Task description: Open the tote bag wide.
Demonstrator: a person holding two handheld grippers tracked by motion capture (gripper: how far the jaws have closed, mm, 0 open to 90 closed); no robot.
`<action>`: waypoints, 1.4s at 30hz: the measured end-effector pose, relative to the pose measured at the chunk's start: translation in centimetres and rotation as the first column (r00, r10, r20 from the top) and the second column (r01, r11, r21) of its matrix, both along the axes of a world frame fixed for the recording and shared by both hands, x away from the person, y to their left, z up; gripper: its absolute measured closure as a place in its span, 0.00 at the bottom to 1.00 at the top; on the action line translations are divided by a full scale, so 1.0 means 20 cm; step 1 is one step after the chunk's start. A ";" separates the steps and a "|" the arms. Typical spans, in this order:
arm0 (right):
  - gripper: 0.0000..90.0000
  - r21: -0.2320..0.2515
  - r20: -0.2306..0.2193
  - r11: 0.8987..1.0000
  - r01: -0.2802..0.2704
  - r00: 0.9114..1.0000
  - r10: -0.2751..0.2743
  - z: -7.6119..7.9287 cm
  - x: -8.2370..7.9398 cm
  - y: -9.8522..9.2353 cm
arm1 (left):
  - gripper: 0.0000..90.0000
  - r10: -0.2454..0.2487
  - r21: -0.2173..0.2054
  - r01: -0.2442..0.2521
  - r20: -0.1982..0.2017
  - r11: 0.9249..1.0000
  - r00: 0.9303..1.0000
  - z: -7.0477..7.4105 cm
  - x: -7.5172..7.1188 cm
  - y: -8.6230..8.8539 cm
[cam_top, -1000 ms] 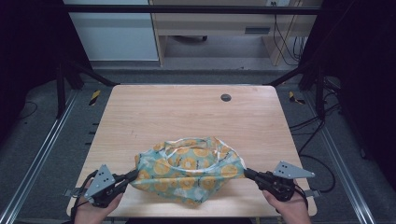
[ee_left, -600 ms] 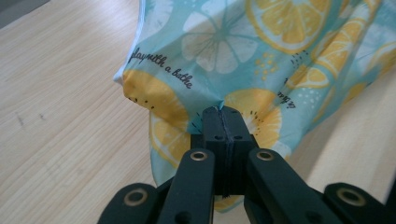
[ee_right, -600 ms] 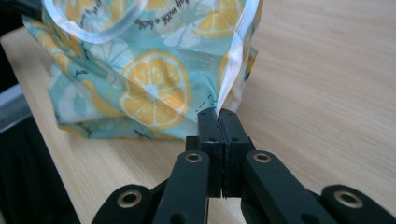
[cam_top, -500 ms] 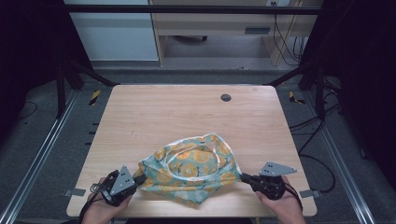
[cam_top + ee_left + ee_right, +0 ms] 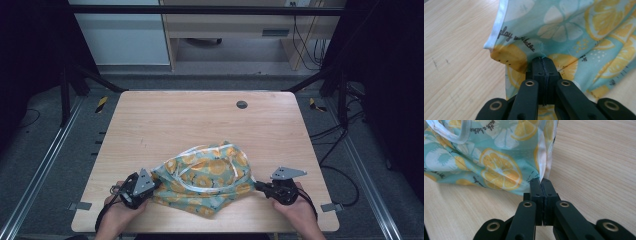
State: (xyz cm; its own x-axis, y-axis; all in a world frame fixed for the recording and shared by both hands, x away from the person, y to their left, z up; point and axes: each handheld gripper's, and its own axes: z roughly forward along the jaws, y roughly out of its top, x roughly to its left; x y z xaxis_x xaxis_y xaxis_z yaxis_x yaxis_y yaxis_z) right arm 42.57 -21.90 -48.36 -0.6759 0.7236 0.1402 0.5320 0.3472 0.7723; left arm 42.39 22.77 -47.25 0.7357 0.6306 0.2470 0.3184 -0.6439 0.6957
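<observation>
Two tongs (image 5: 156, 186) (image 5: 258, 185) clamped on lemon-print cloth (image 5: 207, 177) corners.

You're looking at script print on the lemon-pattern cloth (image 5: 564, 27): "play", then an unclear word, running just above the left gripper (image 5: 543, 60). Other lettering is blurring out.

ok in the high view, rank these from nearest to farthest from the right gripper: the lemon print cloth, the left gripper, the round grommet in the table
1. lemon print cloth: pinched in the right gripper jaws, just to its left.
2. round grommet: up toward the far edge of the table, slightly left.
3. left gripper: across the cloth, at the near left edge.

The last two are fairly close in distance.
</observation>
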 end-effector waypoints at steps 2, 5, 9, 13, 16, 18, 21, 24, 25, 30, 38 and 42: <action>1.00 0.002 -0.007 1.000 0.005 1.000 -0.005 0.00 0.01 0.00 | 1.00 0.008 -0.009 -0.008 -0.005 1.000 1.000 0.00 0.02 0.00; 1.00 0.003 -0.008 1.000 0.018 1.000 -0.018 -0.01 0.04 0.00 | 1.00 0.032 -0.064 -0.034 -0.031 0.997 0.999 -0.02 0.07 -0.01; 1.00 0.001 -0.007 1.000 0.022 1.000 -0.022 -0.01 0.05 0.00 | 1.00 0.040 -0.068 -0.042 -0.028 0.997 0.999 -0.01 0.08 0.00; 0.99 -0.002 -0.015 1.000 0.027 1.000 -0.027 -0.02 0.06 0.01 | 1.00 0.051 -0.065 -0.053 -0.034 0.996 0.998 -0.03 0.10 -0.02; 0.99 -0.004 -0.027 1.000 0.031 0.999 -0.031 -0.02 0.07 0.01 | 1.00 0.046 -0.047 -0.048 -0.037 0.998 0.998 -0.04 0.10 -0.04; 0.99 -0.006 -0.026 1.000 0.031 0.999 -0.031 -0.02 0.07 0.01 | 0.99 0.047 -0.048 -0.049 -0.040 0.998 0.998 -0.04 0.10 -0.04; 0.98 0.011 -0.022 0.999 0.032 0.999 -0.032 -0.02 0.07 0.01 | 0.94 0.061 -0.084 -0.065 -0.046 0.994 0.997 -0.03 0.09 -0.04; 0.76 0.035 -0.003 0.997 0.068 0.998 -0.068 -0.01 0.06 -0.01 | 0.70 0.097 -0.100 -0.099 -0.021 0.990 0.995 -0.01 0.07 -0.04; 0.69 0.041 0.006 0.996 0.080 0.997 -0.081 0.00 0.05 -0.02 | 0.64 0.106 -0.110 -0.107 -0.015 0.988 0.994 0.00 0.06 -0.04; 0.35 0.028 0.069 0.992 0.126 0.989 -0.128 0.05 -0.02 -0.03 | 0.30 0.146 -0.161 -0.143 0.010 0.977 0.989 0.05 -0.02 -0.02; 0.21 0.083 0.156 0.994 0.076 0.984 -0.089 0.22 -0.04 0.02 | 0.16 0.175 -0.297 -0.149 0.064 0.943 0.982 0.23 -0.09 0.02; 0.25 0.092 0.168 0.995 0.049 0.984 -0.064 0.31 0.07 0.12 | 0.18 0.103 -0.284 -0.080 0.070 0.956 0.992 0.33 -0.03 -0.08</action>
State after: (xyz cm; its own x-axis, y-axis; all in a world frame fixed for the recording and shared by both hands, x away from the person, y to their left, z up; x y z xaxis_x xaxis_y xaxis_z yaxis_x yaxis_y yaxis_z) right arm 44.04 -19.56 -42.22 -0.6539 0.7511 0.0907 0.4069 0.2481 0.8791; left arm 41.73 21.21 -40.73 0.6561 0.7468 0.1087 0.3003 -0.3905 0.8703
